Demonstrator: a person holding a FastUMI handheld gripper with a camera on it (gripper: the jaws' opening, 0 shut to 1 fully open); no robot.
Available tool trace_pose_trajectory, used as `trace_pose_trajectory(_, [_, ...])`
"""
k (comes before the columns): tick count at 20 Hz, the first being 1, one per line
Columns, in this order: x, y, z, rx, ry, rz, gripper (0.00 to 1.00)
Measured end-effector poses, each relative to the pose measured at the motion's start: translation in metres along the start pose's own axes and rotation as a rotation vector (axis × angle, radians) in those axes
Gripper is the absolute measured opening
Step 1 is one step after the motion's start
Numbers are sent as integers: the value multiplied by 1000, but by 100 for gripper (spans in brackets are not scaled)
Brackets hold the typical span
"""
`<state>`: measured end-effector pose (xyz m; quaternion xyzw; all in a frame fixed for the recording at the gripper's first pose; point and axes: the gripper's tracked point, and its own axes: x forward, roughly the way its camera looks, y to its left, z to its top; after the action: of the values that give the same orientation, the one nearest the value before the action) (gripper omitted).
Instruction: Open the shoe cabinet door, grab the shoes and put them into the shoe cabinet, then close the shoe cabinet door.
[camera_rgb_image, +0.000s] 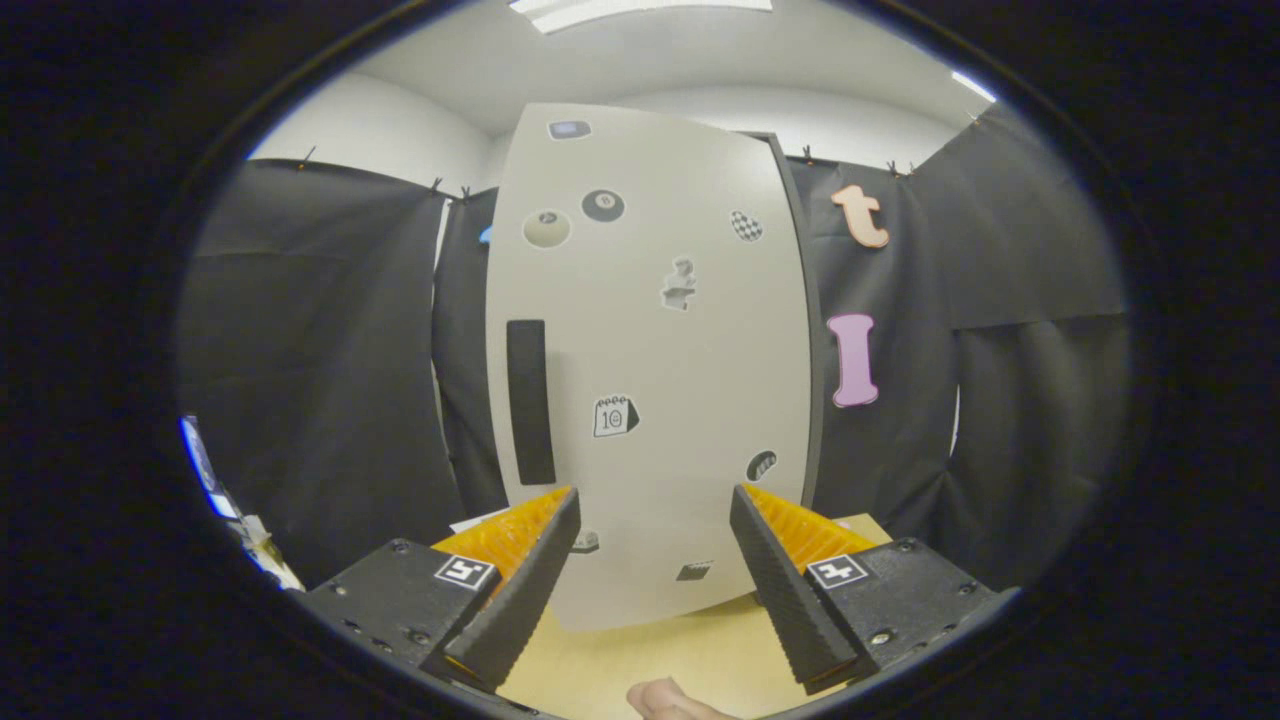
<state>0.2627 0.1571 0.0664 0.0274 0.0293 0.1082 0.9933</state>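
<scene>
Stands upright on the tabletop, just ahead of the fingers: a pale grey shoe cabinet, its door flat and flush with the front, so closed as seen here. Carries a tall dark handle slot near the door's left edge, just above the left finger, and a scatter of small stickers across the panel. Shows a thin dark edge down the right side, likely the cabinet's body behind the door. Held wide open and gripping nothing, the hand-held gripper, its fingers spread apart and framing the lower part of the door, probably squared up to the front so the handle slot stays within easy reach. Peeks in below and between the fingers, a fingertip of the person's hand. No shoes to be seen from here, so whether they sit inside the cabinet cannot be told. Fits two stages equally: a closed door waiting to be opened with the shoes elsewhere, or a door shut again with the shoes stowed behind it. As for the surface, light wood-toned, smooth and bare around the cabinet's foot. Around the room, black cloth hung as the booth's wall on both sides and behind, white wall and ceiling above it, a bright ceiling light overhead, and some small blurred clutter low on the left, too unclear to name.
</scene>
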Motion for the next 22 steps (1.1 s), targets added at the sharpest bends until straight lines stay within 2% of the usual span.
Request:
trace_pose_trajectory(3, [-11,2,19,-57,7,-29,99])
trace_pose_trajectory(6, [-32,6,36,-107,-62,-53,99])
trace_pose_trajectory(10, [-69,2,5,-104,-96,3,99])
trace_pose_trajectory(12, [-85,-6,-13,-75,-92,7,99])
trace_pose_trajectory(14, [-89,-17,-21,-99,-96,10,99])
trace_pose_trajectory(19, [-88,-62,-31,-99,-85,-78,99])
trace_pose_trajectory(22, [-90,-75,-33,-95,-97,-81,99])
